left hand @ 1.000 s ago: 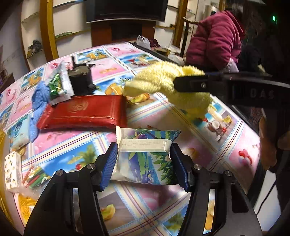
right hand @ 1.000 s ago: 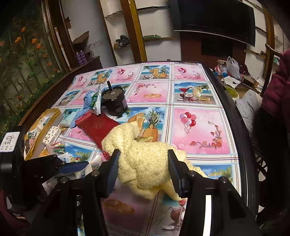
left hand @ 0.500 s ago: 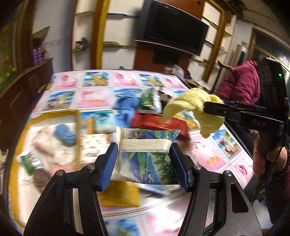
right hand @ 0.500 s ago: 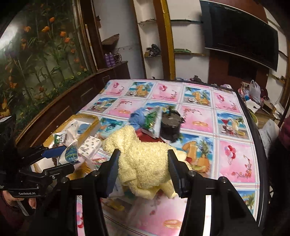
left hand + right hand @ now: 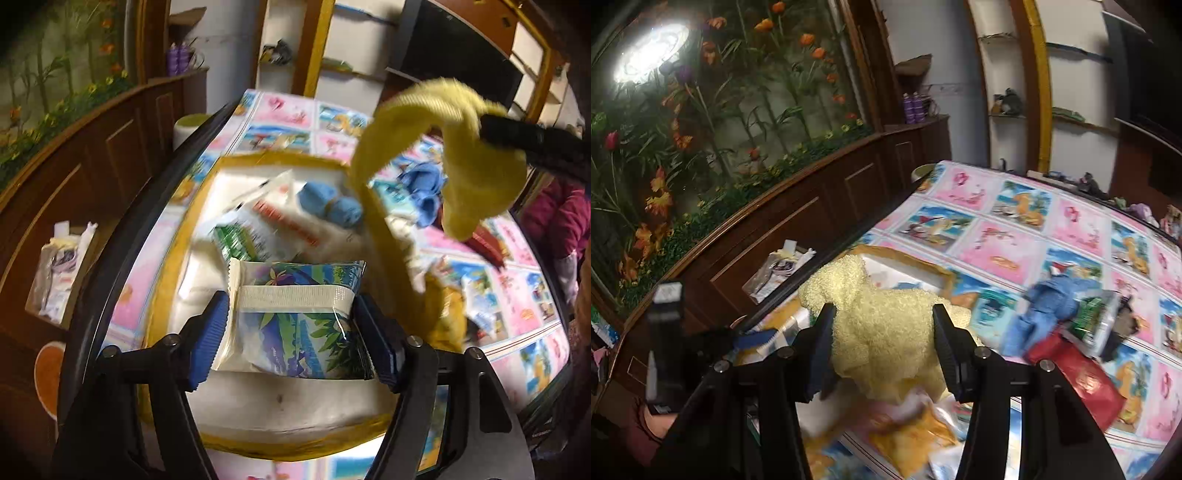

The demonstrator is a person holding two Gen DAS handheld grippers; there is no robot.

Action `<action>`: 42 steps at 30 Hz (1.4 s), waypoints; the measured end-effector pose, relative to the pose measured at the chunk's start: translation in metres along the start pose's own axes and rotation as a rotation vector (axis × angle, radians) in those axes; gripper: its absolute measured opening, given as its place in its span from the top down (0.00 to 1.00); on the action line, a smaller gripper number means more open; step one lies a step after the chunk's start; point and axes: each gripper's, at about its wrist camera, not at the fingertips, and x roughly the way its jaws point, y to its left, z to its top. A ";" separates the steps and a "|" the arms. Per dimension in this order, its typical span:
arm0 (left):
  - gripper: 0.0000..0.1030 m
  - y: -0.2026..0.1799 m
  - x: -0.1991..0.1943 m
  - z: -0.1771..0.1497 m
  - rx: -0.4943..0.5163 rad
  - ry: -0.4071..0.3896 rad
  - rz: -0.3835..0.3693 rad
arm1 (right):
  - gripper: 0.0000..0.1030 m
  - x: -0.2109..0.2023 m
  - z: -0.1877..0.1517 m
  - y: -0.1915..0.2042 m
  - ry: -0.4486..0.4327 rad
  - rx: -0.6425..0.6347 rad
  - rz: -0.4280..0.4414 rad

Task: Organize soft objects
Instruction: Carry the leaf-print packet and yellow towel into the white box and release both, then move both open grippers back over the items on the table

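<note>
Hovering over the box (image 5: pixel 173 266) on the patterned surface (image 5: pixel 1015 236), the left gripper (image 5: pixel 291 325) carries a tissue pack (image 5: pixel 295 317); its jaws have just been opening, the pack between them, and the blue pads look barely in contact. Pack sits above the box's white floor, near the sachets (image 5: pixel 266 225) and blue cloth rolls (image 5: pixel 328 203) already inside.

Right gripper (image 5: pixel 882 339): jaws pinch a yellow towel (image 5: pixel 882 332), lifted, at the box's near rim.

Risks, as judged:
- Pack may drop early and tilted, landing on the sachets or catching the rim.
- Towel's loose tail hangs low; it could drag across the box edge or snag the other gripper as the two crowd together.
- Frames are blurred, so exact clearance is unclear.
</note>
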 end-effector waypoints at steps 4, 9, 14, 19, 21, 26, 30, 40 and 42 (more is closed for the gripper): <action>0.28 0.016 0.008 -0.007 -0.059 0.016 -0.028 | 0.51 0.042 0.014 0.023 0.050 -0.036 -0.006; 0.28 0.030 -0.001 -0.009 -0.129 -0.048 -0.071 | 0.51 0.094 0.026 0.039 0.106 -0.082 -0.059; 0.27 0.034 -0.011 -0.007 -0.151 -0.079 -0.093 | 0.50 0.146 0.035 0.042 0.160 -0.104 -0.099; 0.27 0.032 -0.017 -0.005 -0.141 -0.105 -0.117 | 0.44 0.189 0.030 0.042 0.234 -0.130 -0.162; 0.27 0.029 -0.018 -0.005 -0.126 -0.120 -0.102 | 0.38 0.194 0.029 0.041 0.234 -0.132 -0.167; 0.27 0.029 -0.022 -0.003 -0.183 -0.152 -0.124 | 0.38 0.171 0.037 0.035 0.185 -0.098 -0.125; 0.27 0.031 -0.025 -0.001 -0.250 -0.169 -0.152 | 0.31 0.121 0.040 0.028 0.070 -0.072 -0.116; 0.17 -0.016 -0.049 -0.001 -0.249 -0.213 -0.237 | 0.30 0.023 -0.001 -0.018 -0.027 0.009 -0.163; 0.17 -0.036 -0.040 -0.004 -0.208 -0.143 -0.267 | 0.30 0.007 -0.013 -0.030 -0.043 0.018 -0.194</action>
